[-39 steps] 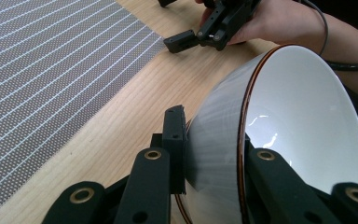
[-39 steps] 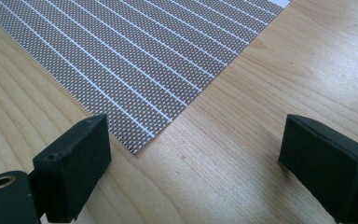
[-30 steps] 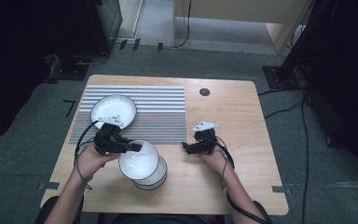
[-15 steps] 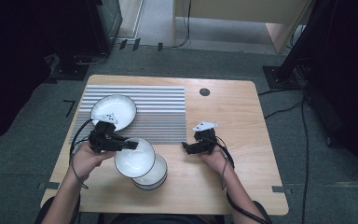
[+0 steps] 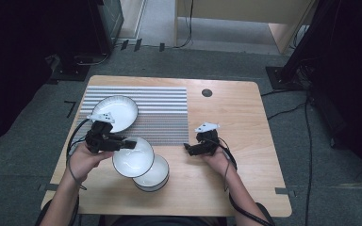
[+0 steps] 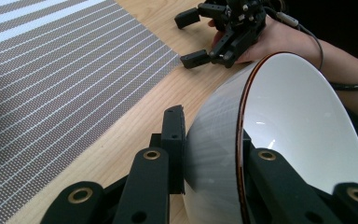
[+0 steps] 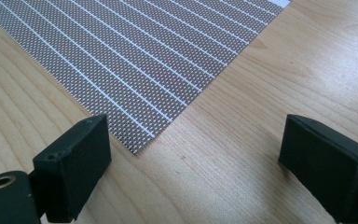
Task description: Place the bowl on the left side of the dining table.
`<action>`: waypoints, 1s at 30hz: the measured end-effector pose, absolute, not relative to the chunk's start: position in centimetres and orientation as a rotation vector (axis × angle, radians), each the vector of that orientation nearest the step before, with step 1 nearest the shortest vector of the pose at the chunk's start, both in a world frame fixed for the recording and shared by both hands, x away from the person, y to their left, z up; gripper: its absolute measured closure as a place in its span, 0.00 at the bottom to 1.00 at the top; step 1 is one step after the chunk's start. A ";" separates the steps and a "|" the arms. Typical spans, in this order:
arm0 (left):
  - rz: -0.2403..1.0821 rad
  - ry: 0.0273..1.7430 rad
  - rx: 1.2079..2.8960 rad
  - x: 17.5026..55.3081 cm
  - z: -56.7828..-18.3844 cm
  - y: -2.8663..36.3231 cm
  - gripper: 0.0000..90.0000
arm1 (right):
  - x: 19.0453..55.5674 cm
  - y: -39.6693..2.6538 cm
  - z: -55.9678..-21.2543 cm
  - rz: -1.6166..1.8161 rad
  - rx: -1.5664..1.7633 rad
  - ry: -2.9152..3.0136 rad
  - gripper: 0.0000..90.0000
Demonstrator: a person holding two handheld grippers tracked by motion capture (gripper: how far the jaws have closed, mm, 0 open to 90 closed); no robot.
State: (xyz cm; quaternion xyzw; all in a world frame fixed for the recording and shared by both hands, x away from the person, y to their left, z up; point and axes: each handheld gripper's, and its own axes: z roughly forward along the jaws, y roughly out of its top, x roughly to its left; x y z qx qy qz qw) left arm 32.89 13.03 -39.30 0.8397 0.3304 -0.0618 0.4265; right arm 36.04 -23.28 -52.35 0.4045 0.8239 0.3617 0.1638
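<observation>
Black left tongs pinch a white bowl's rim; right tongs gape wide, empty.

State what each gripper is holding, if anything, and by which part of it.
The left gripper holds a white bowl by its rim, one jaw inside and one outside. The right gripper is open and holds nothing.

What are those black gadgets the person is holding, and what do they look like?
They are two hand-held grippers. The left gripper and right gripper are black, each with two blocky jaws on linked bars with brass-coloured pivots. Each carries a pale three-cornered plate on top. A dark cable trails from each back along the forearm. The forearms are bare; no sleeves are visible.
</observation>
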 end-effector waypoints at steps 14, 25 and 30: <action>-0.146 0.842 2.082 32.8 -38.5 14.3 0.85 | 36.0 -23.3 -52.3 1.032 1.153 2.349 0.09; -0.136 0.872 2.066 33.0 -38.4 15.5 0.85 | 36.0 -23.3 -52.4 1.031 1.151 2.349 0.09; -0.136 0.890 2.056 33.3 -38.7 16.2 0.84 | 36.0 -23.3 -52.4 1.031 1.152 2.349 0.09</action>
